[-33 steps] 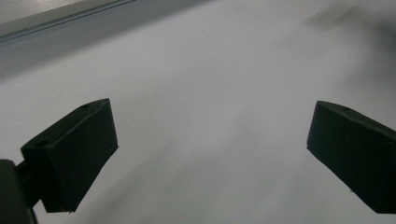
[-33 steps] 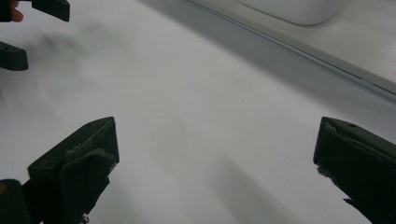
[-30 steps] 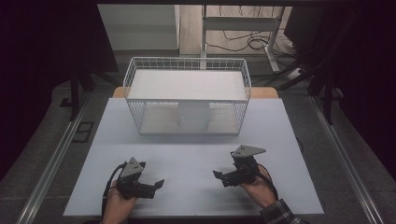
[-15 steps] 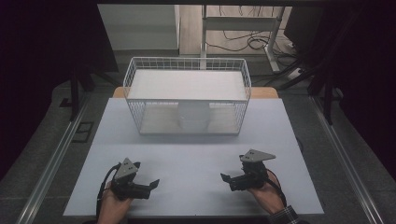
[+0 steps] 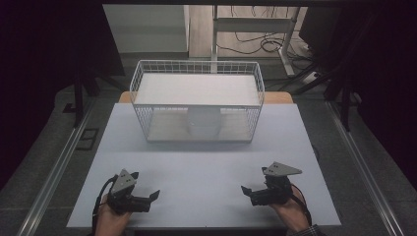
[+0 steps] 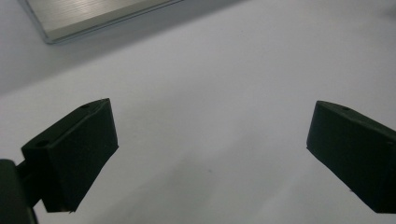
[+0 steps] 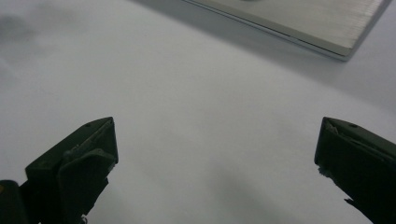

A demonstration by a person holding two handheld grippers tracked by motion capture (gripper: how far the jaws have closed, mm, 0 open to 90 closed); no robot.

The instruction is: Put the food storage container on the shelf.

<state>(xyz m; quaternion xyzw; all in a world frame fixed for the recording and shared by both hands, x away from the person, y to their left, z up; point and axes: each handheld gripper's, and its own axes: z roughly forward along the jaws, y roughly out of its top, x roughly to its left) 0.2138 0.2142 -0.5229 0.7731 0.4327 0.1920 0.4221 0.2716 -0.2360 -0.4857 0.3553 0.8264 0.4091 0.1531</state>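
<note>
The biggest thing is the white table (image 5: 206,167). It is long and flat, and most of it is bare. At its far side stands a white wire basket (image 5: 147,83). The basket has a flat white shelf on top. Under the shelf, in the middle, sits a pale round thing (image 5: 204,123). It looks like a cup or a bowl, but it is too dim to tell which. The basket is the nearest thing the grippers could work on, and it is well apart from them both.

Next come the two hands, at the near edge of the table. The left hand (image 5: 110,219) holds the left gripper (image 5: 152,196) at the near left. The right hand (image 5: 290,211) holds the right gripper (image 5: 244,190) at the near right. Each black gripper points in toward the middle of the table, so the tips face each other across a wide bare gap.

The jaws of both grippers are spread wide with nothing between them. In the left gripper view and the right gripper view you see plain white table through the gap, plus a silver strip (image 6: 93,16) far off.

I think the hands are resting low and wide like this to stay out of the way, ready to reach for the basket.
</note>
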